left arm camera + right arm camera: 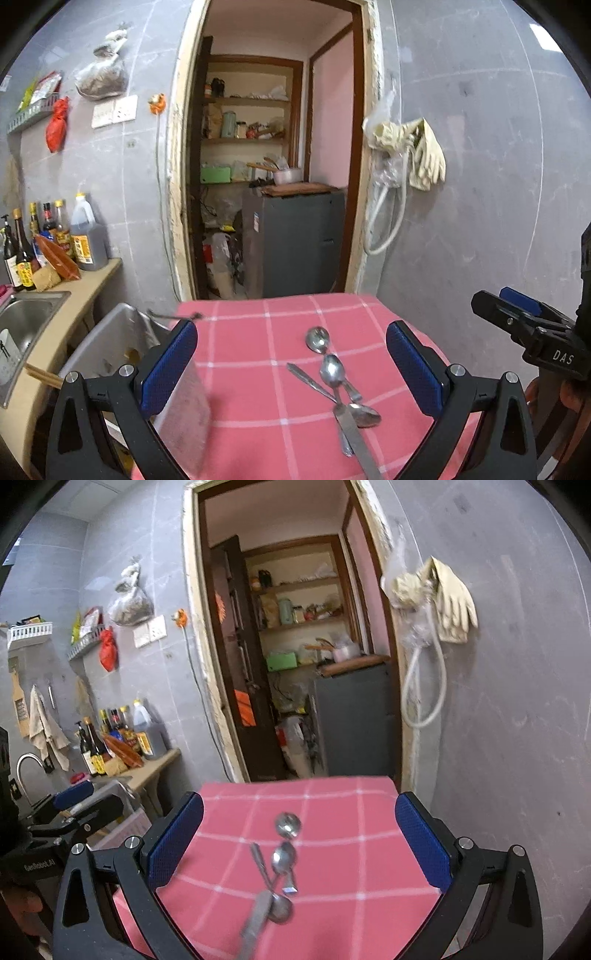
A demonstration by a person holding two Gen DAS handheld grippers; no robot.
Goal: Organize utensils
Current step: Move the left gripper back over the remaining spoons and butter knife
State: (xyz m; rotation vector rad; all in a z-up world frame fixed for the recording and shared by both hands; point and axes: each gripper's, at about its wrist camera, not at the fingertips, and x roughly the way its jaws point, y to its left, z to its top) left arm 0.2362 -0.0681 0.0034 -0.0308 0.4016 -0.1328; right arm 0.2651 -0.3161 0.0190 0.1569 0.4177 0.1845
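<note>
The utensils lie in one loose heap on the pink cloth with white check lines [258, 369] that covers the small table, so the sorting looks barely begun, if at all. In the left wrist view three shiny steel spoons can be told apart: the far spoon [317, 339] with its bowl toward the doorway, the middle spoon [332, 369] just behind it, and the near spoon [364, 414] with its bowl toward the camera, their handles crossing one another. A long steel table knife [356, 439] lies across them, its blade running to the bottom edge of the picture, and a second slim steel handle [308, 380] angles out to the left; I cannot tell what kind of piece that one is. The right wrist view shows the same pile [282, 871], somewhat blurred. The left gripper [291, 373] stands with its blue-padded jaws spread wide on either side of the heap and nothing between the pads; the right gripper [299, 845] is likewise wide open and empty, framing the pile from its own side. No tray, holder or divider for the cutlery shows on the cloth, so where the pieces belong cannot be read here. By my judgement everything remains to do: separating spoons from knife, straightening them, and laying them in order.
</note>
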